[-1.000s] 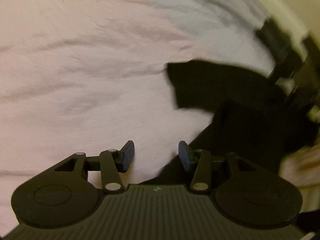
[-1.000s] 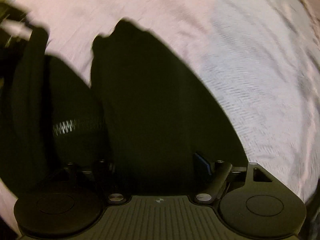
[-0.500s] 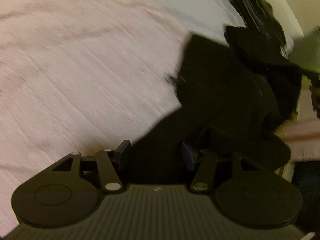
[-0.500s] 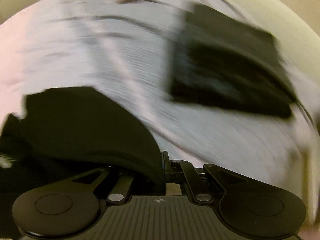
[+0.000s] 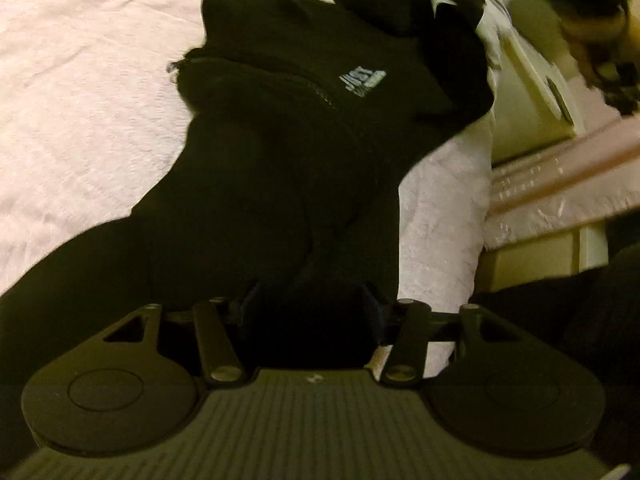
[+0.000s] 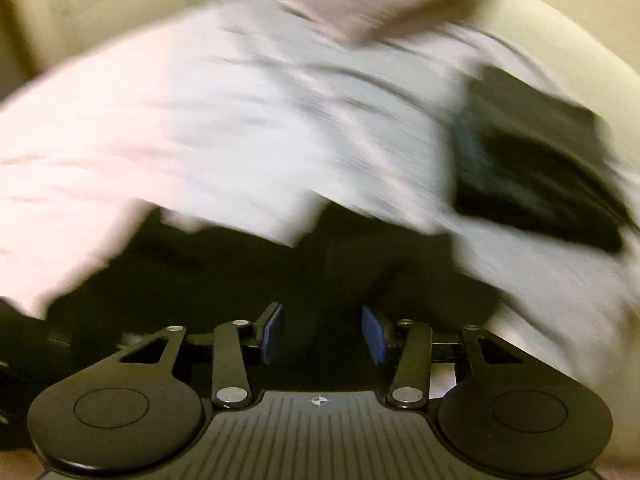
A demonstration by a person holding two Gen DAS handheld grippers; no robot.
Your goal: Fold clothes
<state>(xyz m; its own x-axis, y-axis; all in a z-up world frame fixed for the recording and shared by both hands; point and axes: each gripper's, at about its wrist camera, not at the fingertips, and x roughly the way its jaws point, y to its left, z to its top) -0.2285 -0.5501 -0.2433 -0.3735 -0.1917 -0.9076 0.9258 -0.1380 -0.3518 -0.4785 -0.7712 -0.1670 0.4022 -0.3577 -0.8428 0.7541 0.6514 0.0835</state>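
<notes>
Left gripper [image 5: 310,308] half open over black zip jacket [image 5: 280,152] on pink bedspread [image 5: 80,100]; grip indeterminate. Right gripper [image 6: 322,334] just reopened, half open, pads clear of jacket [image 6: 240,280].

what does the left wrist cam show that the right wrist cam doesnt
Only the left wrist view shows the white printed logo and zipper on the black jacket, sharp and spread on the pink blanket, plus the bed's edge with pale furniture beside it.

Only the right wrist view, heavily blurred, shows a folded dark garment lying apart on the bedding, and the right gripper with its blue pads apart; its jaws have just been opening.

Both show dark fabric in front of the jaws and the pale bedding. The left gripper also has its jaws apart.
</notes>
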